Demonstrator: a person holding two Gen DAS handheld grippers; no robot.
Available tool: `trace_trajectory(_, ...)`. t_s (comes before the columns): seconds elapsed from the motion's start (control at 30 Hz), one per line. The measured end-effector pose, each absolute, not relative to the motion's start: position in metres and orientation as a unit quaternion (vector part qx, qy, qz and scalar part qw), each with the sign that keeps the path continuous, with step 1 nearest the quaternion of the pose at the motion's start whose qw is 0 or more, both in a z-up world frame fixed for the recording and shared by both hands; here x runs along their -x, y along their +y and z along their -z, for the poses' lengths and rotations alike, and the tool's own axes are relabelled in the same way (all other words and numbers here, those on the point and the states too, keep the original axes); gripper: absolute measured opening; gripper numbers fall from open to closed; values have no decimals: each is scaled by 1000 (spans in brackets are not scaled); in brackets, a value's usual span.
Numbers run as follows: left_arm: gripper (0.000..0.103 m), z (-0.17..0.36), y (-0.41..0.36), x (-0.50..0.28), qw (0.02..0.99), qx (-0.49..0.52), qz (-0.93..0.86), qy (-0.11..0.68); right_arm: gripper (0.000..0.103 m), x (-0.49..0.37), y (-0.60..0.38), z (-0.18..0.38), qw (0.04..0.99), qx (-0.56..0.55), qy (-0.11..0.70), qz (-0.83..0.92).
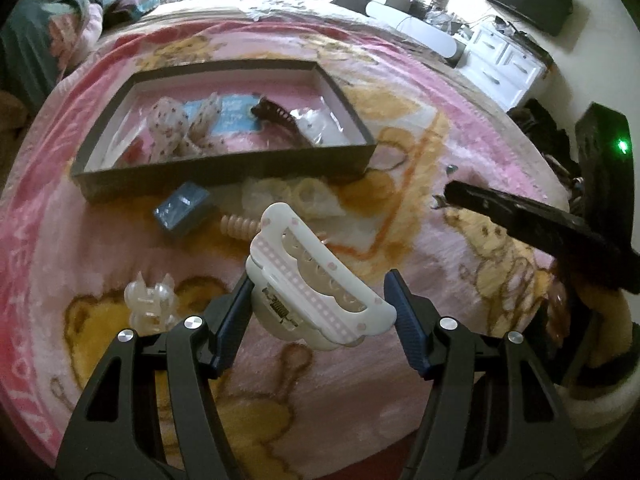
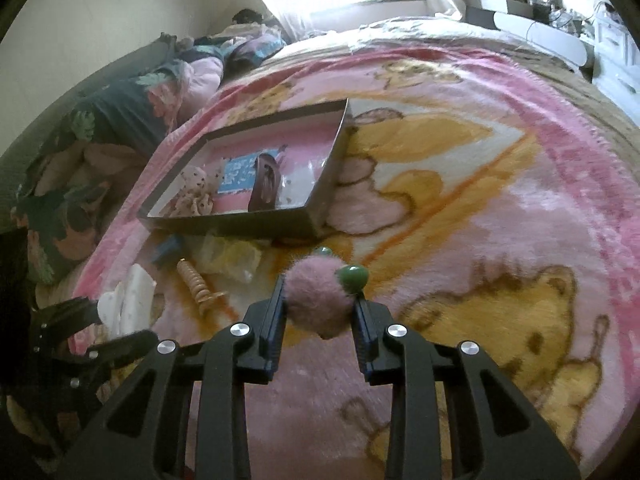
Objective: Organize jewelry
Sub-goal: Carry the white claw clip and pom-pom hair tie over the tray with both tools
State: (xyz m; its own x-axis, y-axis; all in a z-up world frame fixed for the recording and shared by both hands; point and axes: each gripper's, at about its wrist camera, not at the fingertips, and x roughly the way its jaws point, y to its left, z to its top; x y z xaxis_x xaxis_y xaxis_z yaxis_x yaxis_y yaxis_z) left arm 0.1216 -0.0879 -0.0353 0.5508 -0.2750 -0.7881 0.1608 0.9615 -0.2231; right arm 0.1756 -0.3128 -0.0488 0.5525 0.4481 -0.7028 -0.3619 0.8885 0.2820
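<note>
Left wrist view: your left tool [image 1: 320,312] pinches the white hair claw [image 1: 316,280] above the blanket [image 1: 400,400], short of the box [image 1: 224,172].

Right wrist view: your right tool [image 2: 318,312] pinches the pink pompom [image 2: 318,294]; next, carry both over the box wall and release inside.

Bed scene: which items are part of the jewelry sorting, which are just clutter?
Job: white hair claw in left gripper; pink pom-pom in right gripper; box; clear claw; blue packet.
Clutter: pillows; dresser.
</note>
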Motion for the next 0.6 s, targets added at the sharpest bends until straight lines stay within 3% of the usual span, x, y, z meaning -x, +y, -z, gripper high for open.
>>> trace_trajectory(0.6,57,-13,-36,-146,906,66,84,409,28,-175,-289,1,892,-26,373,-253)
